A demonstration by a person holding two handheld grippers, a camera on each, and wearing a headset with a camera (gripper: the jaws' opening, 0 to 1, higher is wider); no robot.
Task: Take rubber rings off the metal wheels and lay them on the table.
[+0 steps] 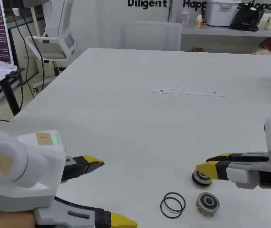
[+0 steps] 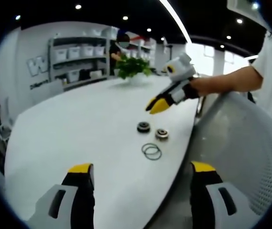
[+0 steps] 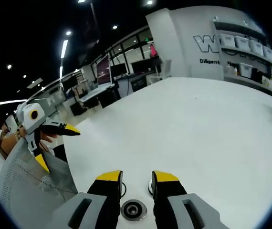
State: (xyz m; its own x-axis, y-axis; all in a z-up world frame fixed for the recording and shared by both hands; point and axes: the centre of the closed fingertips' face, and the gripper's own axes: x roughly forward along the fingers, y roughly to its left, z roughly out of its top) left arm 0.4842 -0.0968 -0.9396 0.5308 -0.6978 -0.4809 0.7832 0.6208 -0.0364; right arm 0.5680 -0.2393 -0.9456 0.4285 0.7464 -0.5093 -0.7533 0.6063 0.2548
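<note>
right hand-held gripper (image 3: 137,177) over metal wheel (image 3: 133,210), jaws narrowly apart (left hand-held gripper (image 2: 141,167) spread wide)

The head view looks forward and down along the table (image 1: 126,104) from its near edge. The left gripper view sits low at that edge and faces across to the right gripper (image 2: 157,106) and the wheels (image 2: 143,127) some way off. The right gripper view hangs just above one wheel (image 3: 133,210), facing back toward the left gripper (image 3: 59,149). All three share the tabletop around the wheels

Pwr strip (image 1: 188,91), chair (image 1: 54,38), plant (image 2: 133,67), shelves (image 2: 78,62)
</note>
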